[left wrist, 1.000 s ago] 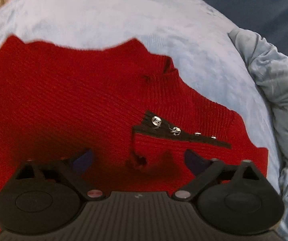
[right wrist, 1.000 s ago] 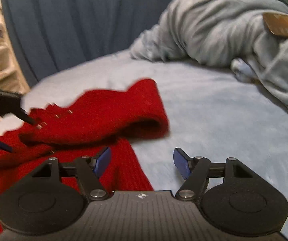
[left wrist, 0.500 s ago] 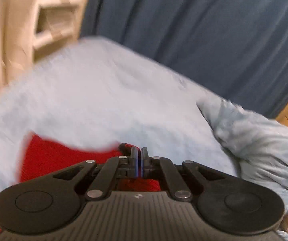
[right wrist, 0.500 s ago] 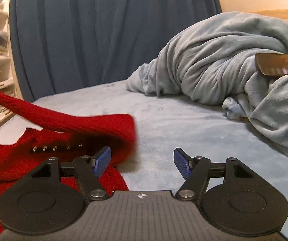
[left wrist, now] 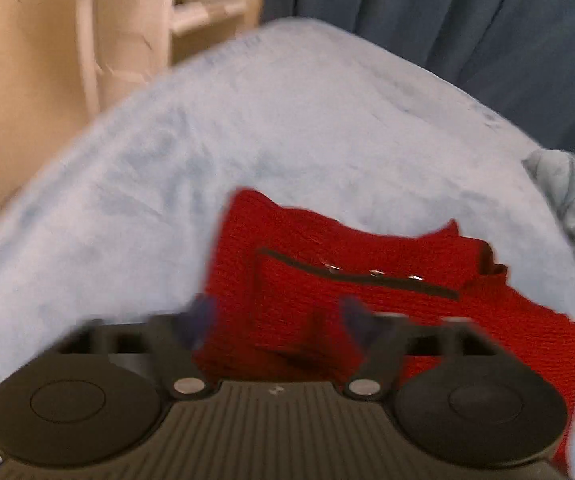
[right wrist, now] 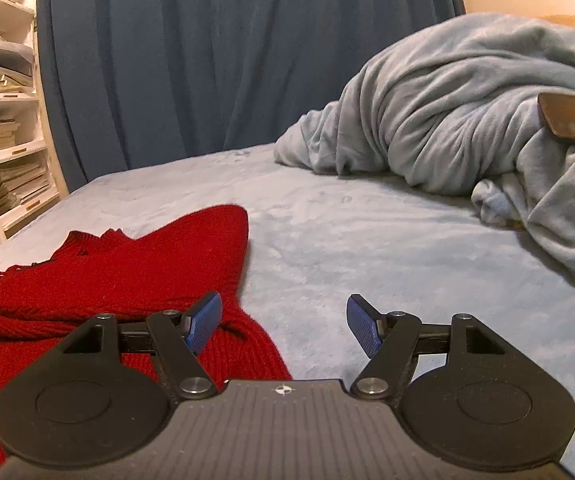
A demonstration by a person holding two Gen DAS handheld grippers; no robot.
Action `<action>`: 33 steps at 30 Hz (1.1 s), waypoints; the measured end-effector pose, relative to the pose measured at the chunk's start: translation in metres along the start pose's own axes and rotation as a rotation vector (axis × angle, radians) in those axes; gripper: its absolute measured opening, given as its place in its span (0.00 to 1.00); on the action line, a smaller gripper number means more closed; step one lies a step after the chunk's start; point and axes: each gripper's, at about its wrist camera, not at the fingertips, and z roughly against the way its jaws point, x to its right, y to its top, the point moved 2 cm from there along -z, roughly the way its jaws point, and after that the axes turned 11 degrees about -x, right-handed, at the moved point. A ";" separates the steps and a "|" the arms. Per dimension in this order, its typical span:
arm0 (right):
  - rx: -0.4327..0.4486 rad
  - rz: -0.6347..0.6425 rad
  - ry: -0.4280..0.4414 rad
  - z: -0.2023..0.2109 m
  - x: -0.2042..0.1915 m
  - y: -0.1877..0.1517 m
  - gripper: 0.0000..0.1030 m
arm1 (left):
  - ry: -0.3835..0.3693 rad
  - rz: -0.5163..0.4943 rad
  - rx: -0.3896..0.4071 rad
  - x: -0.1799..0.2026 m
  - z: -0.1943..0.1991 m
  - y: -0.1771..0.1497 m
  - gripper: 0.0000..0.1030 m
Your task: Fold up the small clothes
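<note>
A small red knit garment (left wrist: 367, 280) lies partly folded on the pale blue bed, its dark placket with metal snaps (left wrist: 373, 273) facing up. My left gripper (left wrist: 275, 316) hovers just above its near edge, blurred; its jaws are opening wide and nothing is pinched between them. In the right wrist view the same red garment (right wrist: 107, 280) lies to the left with a folded edge rising toward the middle. My right gripper (right wrist: 283, 322) stands open over the garment's right border and the bare sheet, holding nothing.
A crumpled grey-blue blanket (right wrist: 467, 120) is heaped at the right with a brown flat object (right wrist: 571, 120) on it. Dark blue curtains (right wrist: 227, 60) hang behind the bed. White shelves with papers (right wrist: 7, 140) stand at the left, past the bed's edge (left wrist: 87, 132).
The left gripper shut on the garment's side, carried it across and folded it over, then let go and opened. The garment now lies narrower. The right gripper stayed open and nearly still.
</note>
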 end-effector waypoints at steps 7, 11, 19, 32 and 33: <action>-0.152 -0.002 0.098 -0.009 -0.007 -0.005 0.75 | 0.198 -0.174 -0.018 -0.005 0.015 -0.048 1.00; -0.121 0.061 0.123 0.022 -0.024 -0.008 0.84 | 0.222 -0.261 -0.052 -0.020 0.052 -0.099 1.00; -0.224 0.084 0.171 0.137 -0.056 -0.026 0.88 | 0.264 -0.306 -0.064 -0.086 0.159 -0.202 1.00; -0.178 0.193 0.149 0.306 -0.085 -0.049 0.94 | 0.129 -0.332 0.029 -0.098 0.286 -0.290 1.00; -0.164 0.198 0.144 0.314 -0.086 -0.051 0.94 | 0.130 -0.339 0.032 -0.099 0.292 -0.296 1.00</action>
